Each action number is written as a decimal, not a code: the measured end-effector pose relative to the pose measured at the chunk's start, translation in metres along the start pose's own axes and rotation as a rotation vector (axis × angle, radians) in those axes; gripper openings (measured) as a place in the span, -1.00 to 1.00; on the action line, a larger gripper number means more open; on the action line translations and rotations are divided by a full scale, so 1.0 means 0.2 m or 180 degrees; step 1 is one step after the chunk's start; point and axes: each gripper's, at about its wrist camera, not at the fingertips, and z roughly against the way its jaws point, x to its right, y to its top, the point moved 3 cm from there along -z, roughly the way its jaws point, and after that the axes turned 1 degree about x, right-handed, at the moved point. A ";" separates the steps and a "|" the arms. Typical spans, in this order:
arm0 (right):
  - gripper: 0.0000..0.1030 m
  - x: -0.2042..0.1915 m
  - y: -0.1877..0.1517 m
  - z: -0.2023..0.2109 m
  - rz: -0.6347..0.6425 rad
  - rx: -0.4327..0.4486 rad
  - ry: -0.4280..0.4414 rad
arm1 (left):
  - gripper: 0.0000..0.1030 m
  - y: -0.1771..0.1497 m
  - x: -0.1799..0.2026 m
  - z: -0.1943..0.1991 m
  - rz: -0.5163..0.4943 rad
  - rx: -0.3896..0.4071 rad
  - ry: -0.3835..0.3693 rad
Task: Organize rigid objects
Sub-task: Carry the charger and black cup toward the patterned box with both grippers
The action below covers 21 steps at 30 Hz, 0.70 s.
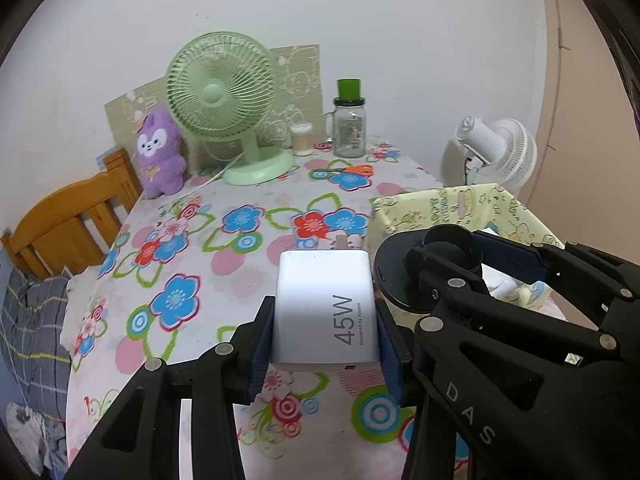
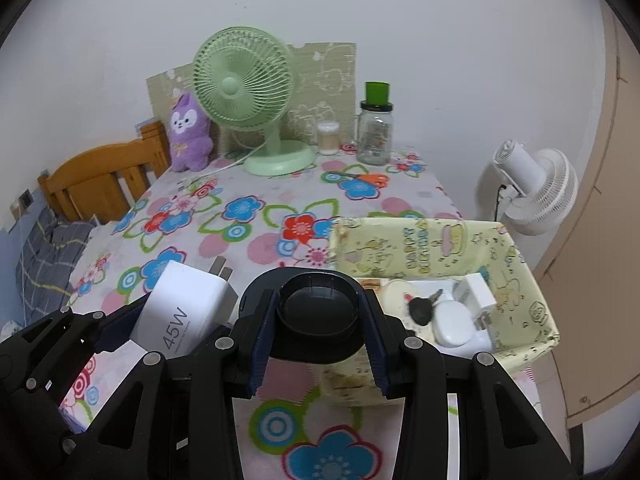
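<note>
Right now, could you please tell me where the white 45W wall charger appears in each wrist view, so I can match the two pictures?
Left wrist view: white 45W wall charger sits low at centre, clamped by the left gripper.
Right wrist view: it is at lower left, beside the black round holder in the right gripper.
Shared landmark: green desk fan at the table's far edge.

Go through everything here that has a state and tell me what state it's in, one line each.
Left gripper: shut on the white charger, held above the table.
Right gripper: shut on the black round cap.
Yellow box: open-topped, small items inside.
Green fan: upright, blades look still.
Glass jar: upright, lid on.
Scissors: lying flat, closed.
</note>
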 end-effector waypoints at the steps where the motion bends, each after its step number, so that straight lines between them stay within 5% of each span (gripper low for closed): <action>1: -0.14 0.02 0.00 0.00 -0.0011 0.0002 -0.0012 | -0.07 0.01 0.02 -0.01 -0.0014 0.0002 -0.0016; 21: -0.14 0.39 0.03 -0.09 -0.0264 -0.0016 -0.0193 | -0.07 0.15 0.36 -0.19 -0.0305 -0.0037 -0.0234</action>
